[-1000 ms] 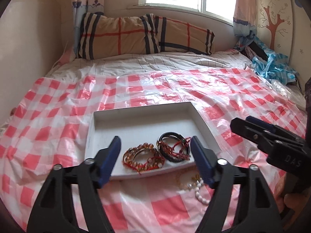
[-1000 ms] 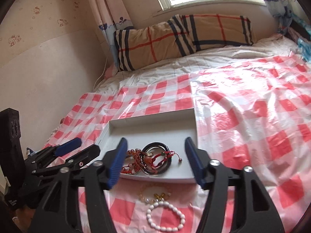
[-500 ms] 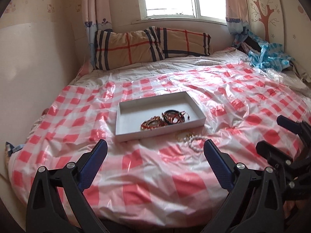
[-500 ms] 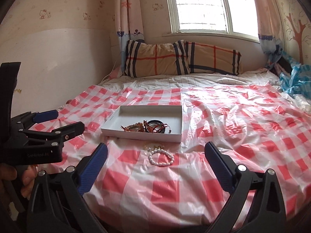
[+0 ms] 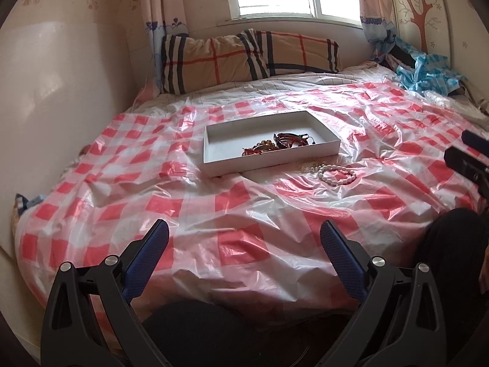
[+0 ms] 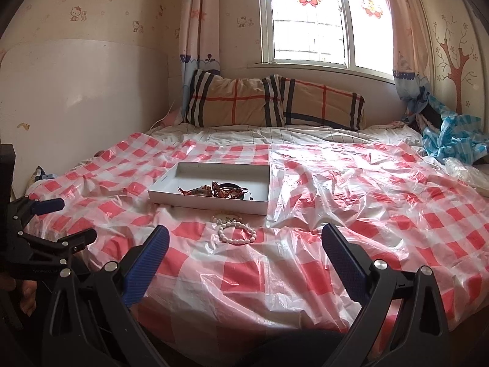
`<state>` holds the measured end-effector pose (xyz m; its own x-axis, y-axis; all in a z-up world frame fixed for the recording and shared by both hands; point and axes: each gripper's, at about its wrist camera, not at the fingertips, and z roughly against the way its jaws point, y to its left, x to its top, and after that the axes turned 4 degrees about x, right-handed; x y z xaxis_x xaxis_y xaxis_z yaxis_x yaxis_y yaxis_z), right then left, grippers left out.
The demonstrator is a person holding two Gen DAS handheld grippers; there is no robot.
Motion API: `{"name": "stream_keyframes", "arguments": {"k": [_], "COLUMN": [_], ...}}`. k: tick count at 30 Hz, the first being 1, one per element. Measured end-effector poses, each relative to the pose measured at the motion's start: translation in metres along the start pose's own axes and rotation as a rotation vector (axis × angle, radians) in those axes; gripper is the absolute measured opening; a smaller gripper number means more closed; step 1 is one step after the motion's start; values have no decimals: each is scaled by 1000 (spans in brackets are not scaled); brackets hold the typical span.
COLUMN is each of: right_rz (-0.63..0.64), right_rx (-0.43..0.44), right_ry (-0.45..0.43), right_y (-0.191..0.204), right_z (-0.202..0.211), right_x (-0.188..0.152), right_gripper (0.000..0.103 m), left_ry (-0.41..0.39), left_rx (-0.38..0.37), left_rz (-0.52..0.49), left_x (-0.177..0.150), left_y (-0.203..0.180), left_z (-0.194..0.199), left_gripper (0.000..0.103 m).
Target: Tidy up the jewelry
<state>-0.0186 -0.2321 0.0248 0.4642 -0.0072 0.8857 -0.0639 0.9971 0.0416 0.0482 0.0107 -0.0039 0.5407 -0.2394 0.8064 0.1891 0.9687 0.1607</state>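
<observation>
Both hand-held grippers (image 5: 244,238) (image 6: 244,238) pulled back from the white tray (image 5: 214,165), empty.

1. Bracelets (image 5: 276,146) in white tray (image 5: 214,165): tangled, count unclear.
2. Gold piece (image 6: 225,214) by pearl bracelet (image 6: 235,235): too small to identify.
3. Right hand-held gripper (image 5: 469,156): cut by left-wrist frame edge.

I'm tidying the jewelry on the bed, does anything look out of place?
Yes. A white bead bracelet lies on the checked plastic sheet just in front of the white tray, while the other bracelets sit inside it.
</observation>
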Motion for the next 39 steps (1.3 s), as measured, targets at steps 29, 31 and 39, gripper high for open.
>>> {"name": "stream_keyframes", "arguments": {"k": [29, 31, 39], "right_rz": [20, 20, 19], "right_rx": [-17, -17, -18], "right_ry": [10, 12, 11], "right_y": [3, 3, 4], "right_z": [-4, -4, -4], "right_x": [-2, -2, -2], "right_gripper": [96, 96, 96], "left_ry": [2, 6, 14], "left_rx": [8, 10, 16], "left_rz": [43, 42, 40], "left_x": [-4, -4, -4], "left_y": [6, 5, 5], "left_z": [-7, -8, -9], "left_gripper": [95, 95, 95]}}
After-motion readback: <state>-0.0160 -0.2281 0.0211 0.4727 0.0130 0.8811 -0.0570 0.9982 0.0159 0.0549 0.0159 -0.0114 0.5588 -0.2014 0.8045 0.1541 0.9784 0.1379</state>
